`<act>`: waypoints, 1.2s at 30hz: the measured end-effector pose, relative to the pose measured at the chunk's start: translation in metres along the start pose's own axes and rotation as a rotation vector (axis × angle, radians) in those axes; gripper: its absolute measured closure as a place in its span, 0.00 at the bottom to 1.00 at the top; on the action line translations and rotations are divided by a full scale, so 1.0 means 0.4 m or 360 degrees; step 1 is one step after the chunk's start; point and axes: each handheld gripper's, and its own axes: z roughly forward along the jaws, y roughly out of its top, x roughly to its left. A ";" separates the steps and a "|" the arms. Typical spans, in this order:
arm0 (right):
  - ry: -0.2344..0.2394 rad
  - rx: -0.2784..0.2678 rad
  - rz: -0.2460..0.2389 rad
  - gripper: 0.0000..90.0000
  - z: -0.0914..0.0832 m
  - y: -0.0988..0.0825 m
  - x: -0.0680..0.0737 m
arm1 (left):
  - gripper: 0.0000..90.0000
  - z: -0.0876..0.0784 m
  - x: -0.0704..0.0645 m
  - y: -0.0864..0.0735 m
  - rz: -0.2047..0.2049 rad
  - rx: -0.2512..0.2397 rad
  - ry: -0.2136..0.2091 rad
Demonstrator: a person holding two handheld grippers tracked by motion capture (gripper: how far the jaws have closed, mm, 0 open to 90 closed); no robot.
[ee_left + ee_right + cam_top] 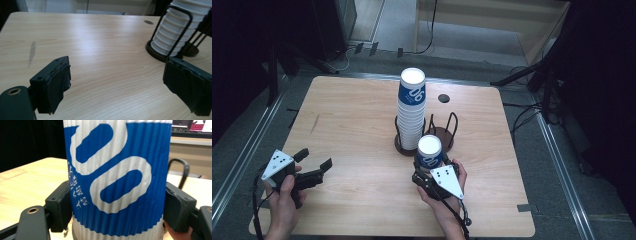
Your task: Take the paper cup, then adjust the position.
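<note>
Blue and white ribbed paper makes up the cup clamped in the right gripper, whose jaws press on either side of it. The cup is upside down, its white base facing up, and it sits at the near edge of the wire holders, just in front of the stack of cups. That stack, also inverted, stands in the left holder, a dark round base with wire loops; the second holder beside it has nothing in it. In the left gripper view, the stack rises at the upper right behind a black wire loop. The left gripper hovers over the bare wooden surface at the near left, well apart from the cups, its jaws spread wide with nothing between them.
</note>
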 end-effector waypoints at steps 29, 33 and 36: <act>0.0052 0.0061 -0.0453 0.24 0.016 -0.059 0.131 | 0.01 0.042 -0.121 0.049 0.0167 0.0210 -0.0351; 0.0069 0.0052 -0.0525 0.24 0.014 -0.063 0.143 | 0.01 0.048 -0.131 0.050 0.0183 0.0234 -0.0402; 0.0071 0.0045 -0.0548 0.24 0.013 -0.064 0.150 | 0.01 0.053 -0.140 0.048 0.0199 0.0253 -0.0421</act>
